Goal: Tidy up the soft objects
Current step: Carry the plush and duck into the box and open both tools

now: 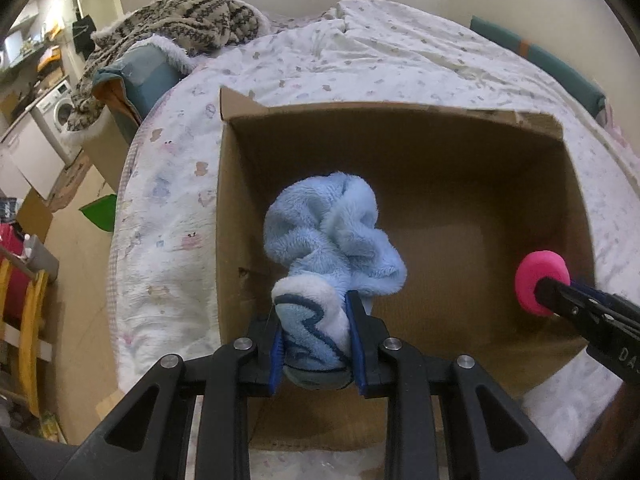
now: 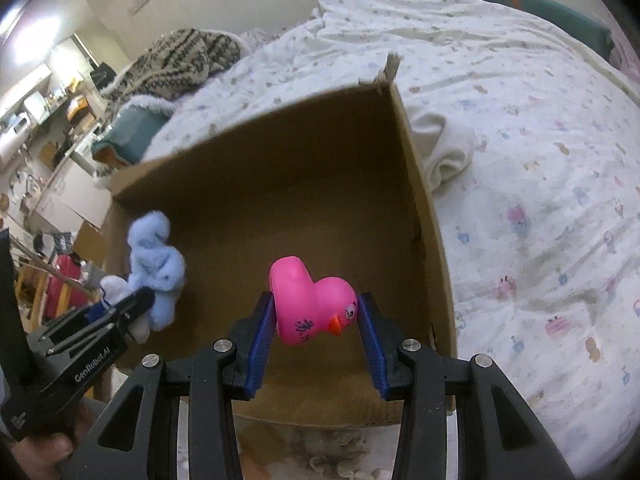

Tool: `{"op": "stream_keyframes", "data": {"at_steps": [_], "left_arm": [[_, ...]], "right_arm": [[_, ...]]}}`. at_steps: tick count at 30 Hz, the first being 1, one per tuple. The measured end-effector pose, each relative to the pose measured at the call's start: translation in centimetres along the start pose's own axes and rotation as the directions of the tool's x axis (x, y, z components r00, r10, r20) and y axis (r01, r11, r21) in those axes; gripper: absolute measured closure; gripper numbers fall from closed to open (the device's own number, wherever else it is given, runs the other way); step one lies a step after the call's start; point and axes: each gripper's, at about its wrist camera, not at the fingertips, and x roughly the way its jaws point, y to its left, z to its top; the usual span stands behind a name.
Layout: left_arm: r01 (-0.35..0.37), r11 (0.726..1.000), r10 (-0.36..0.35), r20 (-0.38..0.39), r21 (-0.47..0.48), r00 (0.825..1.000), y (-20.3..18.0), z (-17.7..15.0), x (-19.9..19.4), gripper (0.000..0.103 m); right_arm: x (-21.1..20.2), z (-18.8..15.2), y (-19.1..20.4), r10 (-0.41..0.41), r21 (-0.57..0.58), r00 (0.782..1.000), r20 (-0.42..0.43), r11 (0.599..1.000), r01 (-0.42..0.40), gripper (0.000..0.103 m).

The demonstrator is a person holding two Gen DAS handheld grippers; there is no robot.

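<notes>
An open cardboard box [image 1: 576, 208] [image 2: 424, 216] stands on the bed, its inside bare. My left gripper [image 1: 316, 308] is shut on a fluffy light-blue sock [image 1: 332, 236], which hangs over the box's left half; the same sock [image 2: 154, 256] shows at the left of the right wrist view. My right gripper [image 2: 316, 300] is shut on a pink rubber duck [image 2: 312, 304] with an orange beak, held over the box's right half. In the left wrist view the pink duck [image 1: 538, 280] appears at the right, by the box's right wall.
A white patterned quilt [image 1: 400, 52] [image 2: 540, 200] covers the bed around the box. A white cloth bundle [image 2: 444, 148] lies just beyond the box's right wall. A striped fuzzy blanket [image 1: 188, 16] lies on a teal cushion [image 1: 148, 76] at the bed's far left. A washing machine [image 1: 58, 112] and floor clutter sit left.
</notes>
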Motion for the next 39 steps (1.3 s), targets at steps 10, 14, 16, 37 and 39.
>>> {"op": "stream_keyframes", "data": {"at_steps": [10,14,16,37,39], "left_arm": [[0.026,0.999,-0.026,0.002,0.018,1.000,0.0,-0.8,1.2,0.076],[0.018,0.999,-0.018,-0.002,0.043,1.000,-0.5,-0.9,1.4,0.076],[0.022,0.999,-0.022,-0.004,0.044,1.000,-0.5,-1.0,1.4,0.076],[0.019,0.998,-0.020,0.019,0.059,1.000,-0.9,-1.6,0.2,0.054],[0.024,0.998,-0.025,0.019,0.058,1.000,-0.9,-1.6,0.0,0.051]], "right_arm": [[2.5,-0.8,1.0,-0.068,-0.084,0.995,-0.071,0.995,0.062,0.059],[2.9,-1.0,1.0,-0.071,-0.096,0.994,-0.086,0.993,0.063,0.059],[2.9,-1.0,0.9,-0.072,-0.093,0.993,-0.090,0.994,0.064,0.059],[2.7,-1.2,1.0,-0.040,-0.083,0.996,-0.083,0.996,0.033,0.059],[2.5,-1.1,0.9,-0.036,-0.080,0.996,-0.078,0.996,0.030,0.059]]}}
